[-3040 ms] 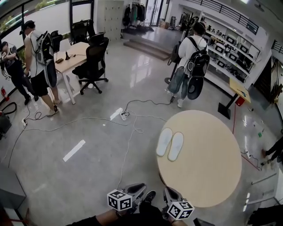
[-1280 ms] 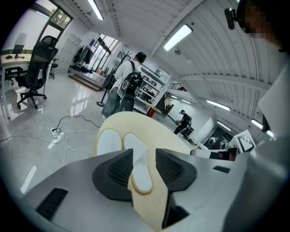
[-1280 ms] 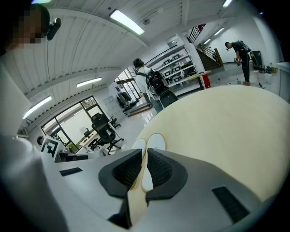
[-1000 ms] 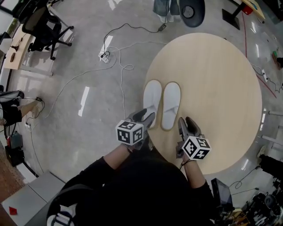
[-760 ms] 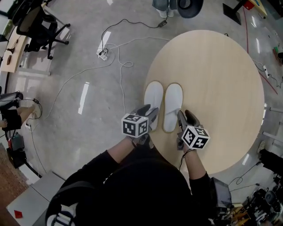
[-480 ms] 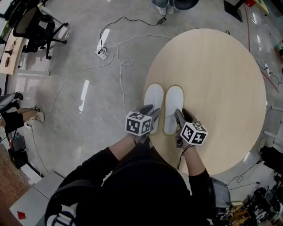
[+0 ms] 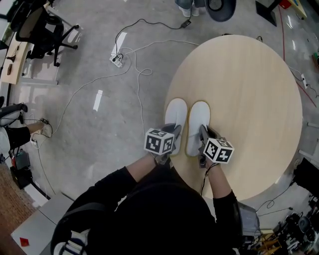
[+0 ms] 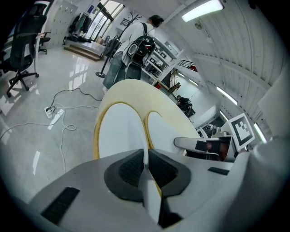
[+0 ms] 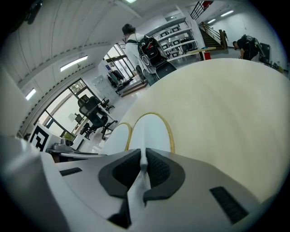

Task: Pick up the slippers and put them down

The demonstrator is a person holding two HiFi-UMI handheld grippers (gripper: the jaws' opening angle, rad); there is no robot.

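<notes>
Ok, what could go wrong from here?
Jaws closing, the left gripper and right gripper pinch only thin heel edges of the left white flat slipper and right white flat slipper; either may slip out on lifting. The left one lies near the round wooden table's edge and could fall.

Heels of the 2 slippers [image 7: 175, 114] sat hidden under the left gripper [image 7: 173, 132] and right gripper [image 7: 202, 132], jaws closing on them — a bystander [image 7: 185, 5] was cut off at top.

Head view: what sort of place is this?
Likely an open-plan lab or workshop: a desk with an office chair, a power strip lying on the polished floor, and equipment shelves.
</notes>
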